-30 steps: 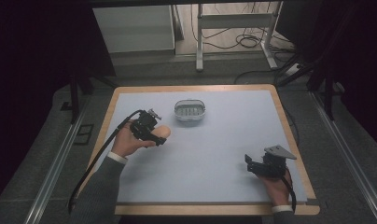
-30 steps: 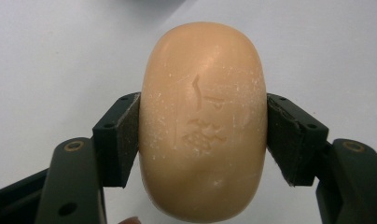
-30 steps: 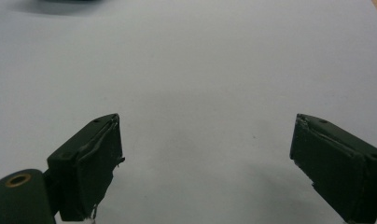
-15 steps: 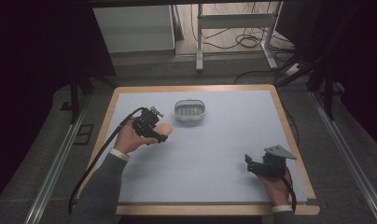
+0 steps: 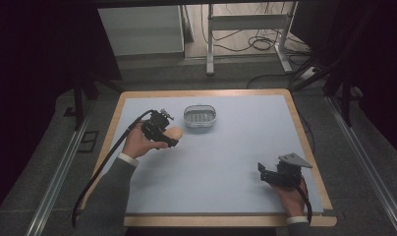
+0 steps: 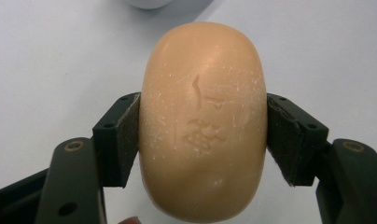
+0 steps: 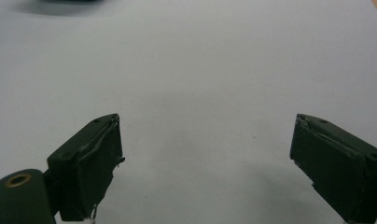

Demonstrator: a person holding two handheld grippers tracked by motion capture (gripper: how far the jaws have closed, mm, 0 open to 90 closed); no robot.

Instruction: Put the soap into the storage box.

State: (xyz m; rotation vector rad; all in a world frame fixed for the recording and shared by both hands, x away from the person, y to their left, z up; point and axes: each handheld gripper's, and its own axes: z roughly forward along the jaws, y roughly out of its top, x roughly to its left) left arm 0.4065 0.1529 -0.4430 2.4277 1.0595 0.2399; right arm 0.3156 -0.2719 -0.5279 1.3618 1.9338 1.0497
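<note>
peach soap (image 6: 203,121) now nearer dish (image 5: 200,117)

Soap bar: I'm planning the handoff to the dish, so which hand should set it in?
Left. The left tool is shut on the soap bar close beside the soap dish; the right tool sits open at the table's near right.

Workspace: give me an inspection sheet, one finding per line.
Surface: pale blue mat on a wood-edged table.
Job's things: peach soap bar clamped across its width; white slotted soap dish stands beyond it.
Clutter: nothing seen.
Grippers: left tongs shut on the soap; right tongs open, nothing between them, near the table's front right corner.
Cables: black cable trails from the left tongs over the table's left edge.
Surroundings: grey floor, metal frame legs, loose wires behind the table.
</note>
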